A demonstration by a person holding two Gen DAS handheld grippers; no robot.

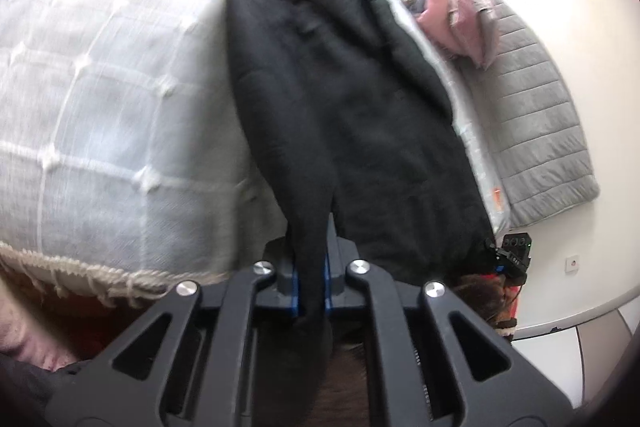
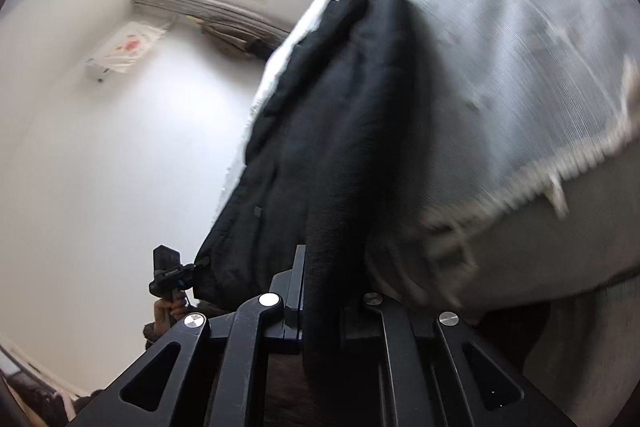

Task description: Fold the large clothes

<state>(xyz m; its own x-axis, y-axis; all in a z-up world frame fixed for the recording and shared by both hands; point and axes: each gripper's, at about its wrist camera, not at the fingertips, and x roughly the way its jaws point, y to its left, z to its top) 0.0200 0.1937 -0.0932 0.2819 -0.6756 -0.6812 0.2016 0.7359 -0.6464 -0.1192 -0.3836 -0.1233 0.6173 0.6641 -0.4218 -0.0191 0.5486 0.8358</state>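
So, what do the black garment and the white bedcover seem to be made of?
Black garment: probably a soft, matte knit or fleece; it shows no shine and hangs in thick, limp folds from both grippers.
White bedcover: probably woven cotton, matte, with a raised grid of tufts and a fringed edge. Blur leaves both uncertain.

Matt black cloth garment (image 1: 340,99), woven bedspread (image 1: 100,87)
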